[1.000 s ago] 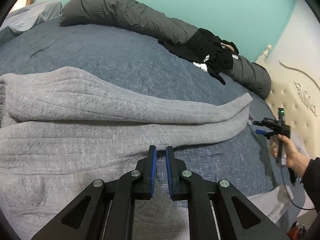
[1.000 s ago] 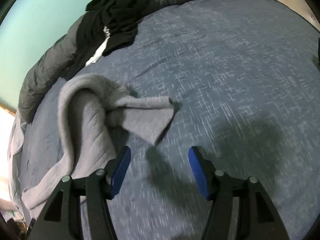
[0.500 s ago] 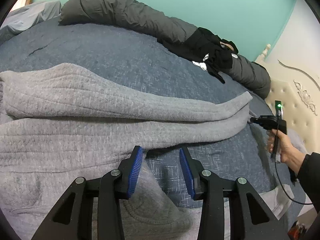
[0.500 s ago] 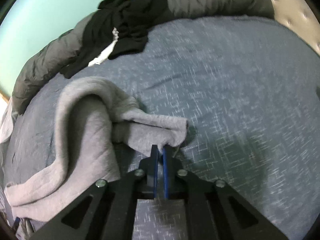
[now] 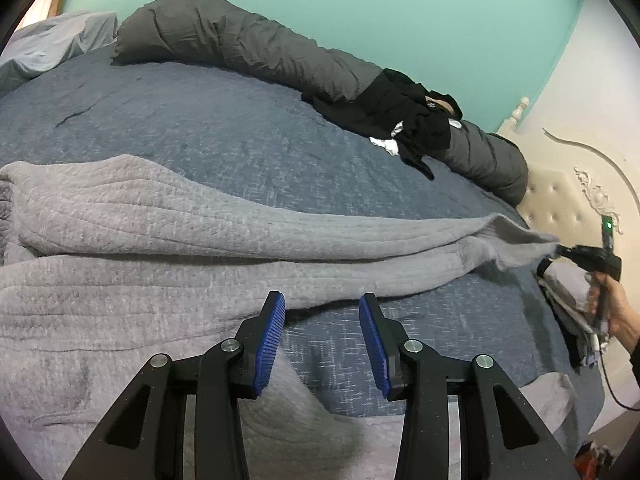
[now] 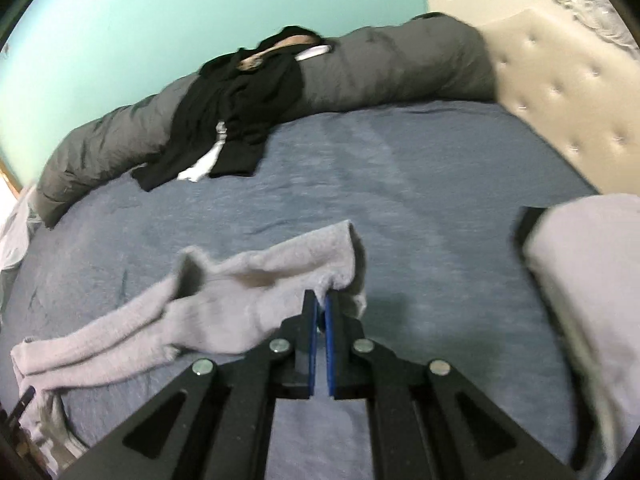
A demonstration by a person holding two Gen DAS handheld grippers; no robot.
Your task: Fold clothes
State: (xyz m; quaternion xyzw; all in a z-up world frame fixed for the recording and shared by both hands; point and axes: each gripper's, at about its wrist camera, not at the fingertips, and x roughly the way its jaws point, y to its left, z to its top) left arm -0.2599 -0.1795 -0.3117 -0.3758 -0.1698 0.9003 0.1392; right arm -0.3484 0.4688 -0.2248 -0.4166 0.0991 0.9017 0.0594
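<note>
Since half a second ago the left hand-held gripper (image 5: 321, 334) has spread its blue pads wider and holds nothing, while the right hand-held gripper (image 6: 321, 314), which had just pinched the end of the grey garment (image 5: 168, 240), has lifted that end off the bed (image 5: 200, 128) and drawn it out to the right. Directly under and ahead of the left hand-held gripper the grey garment lies flat in ribbed folds, its bulk to the left and beneath the fingers, its long axis running left to right across the blue bedspread; the far end narrows to the right, where it hangs taut from the closed right hand-held gripper, held by a hand (image 5: 616, 312). In the right wrist view the pads are pressed together on the hem of the grey garment (image 6: 240, 312), which trails from the fingertips down and to the left along the bed (image 6: 420, 200). Just right of that hand-held gripper sits a blurred pale pile of cloth (image 6: 580, 280). Farther ahead, a dark grey rolled duvet (image 5: 240, 52) lines the far edge of the bed with black clothes (image 5: 400, 120) heaped on it, the cream tufted headboard (image 6: 560, 92) off to the right.
</note>
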